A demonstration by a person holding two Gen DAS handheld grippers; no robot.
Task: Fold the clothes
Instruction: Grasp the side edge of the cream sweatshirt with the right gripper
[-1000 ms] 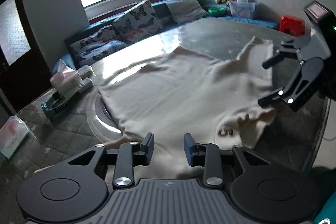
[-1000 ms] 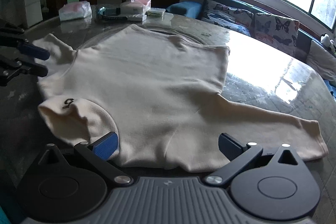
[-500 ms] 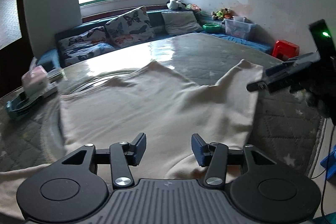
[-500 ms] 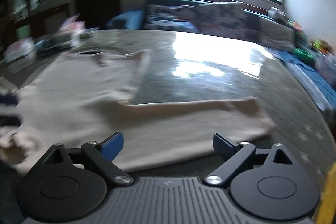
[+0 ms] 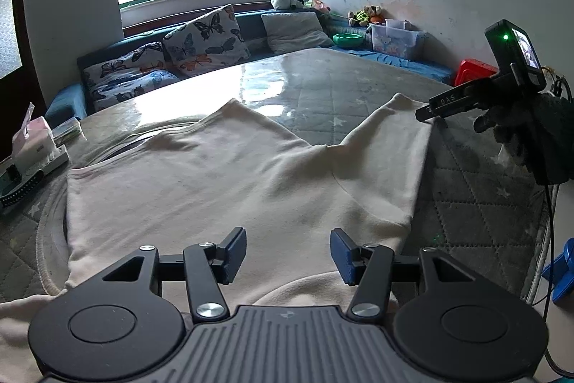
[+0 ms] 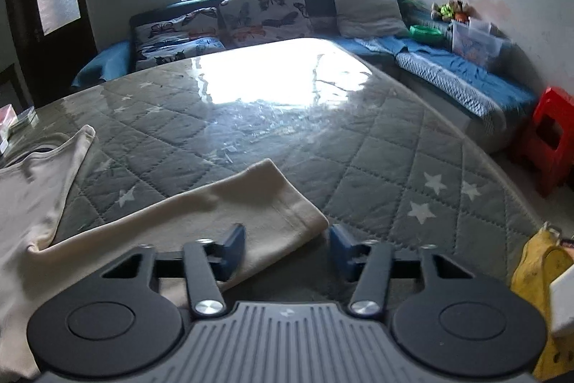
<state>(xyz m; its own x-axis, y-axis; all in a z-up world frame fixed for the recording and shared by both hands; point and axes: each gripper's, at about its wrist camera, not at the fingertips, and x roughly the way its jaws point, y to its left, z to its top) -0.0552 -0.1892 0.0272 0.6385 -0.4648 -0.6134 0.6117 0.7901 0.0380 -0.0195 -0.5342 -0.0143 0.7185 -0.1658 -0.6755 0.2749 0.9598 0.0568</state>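
Two grippers over one cream sweater (image 5: 229,182), spread flat on quilted table (image 6: 358,146). Near: left gripper (image 5: 288,252) above sweater body, jaws just widened, parted, nothing between pads. Right gripper (image 6: 287,248) at sleeve (image 6: 201,221) end; jaws just narrowed, cuff between fingers, left pad (image 6: 235,244) touching or nearly touching cloth, right pad clear; not gripped yet. Sleeve long axis runs from near left, at body, to far right, at cuff. Far: sweater hem corner (image 5: 233,104). Right gripper nearer cuff; judged next: clamp, carry sleeve left across body.
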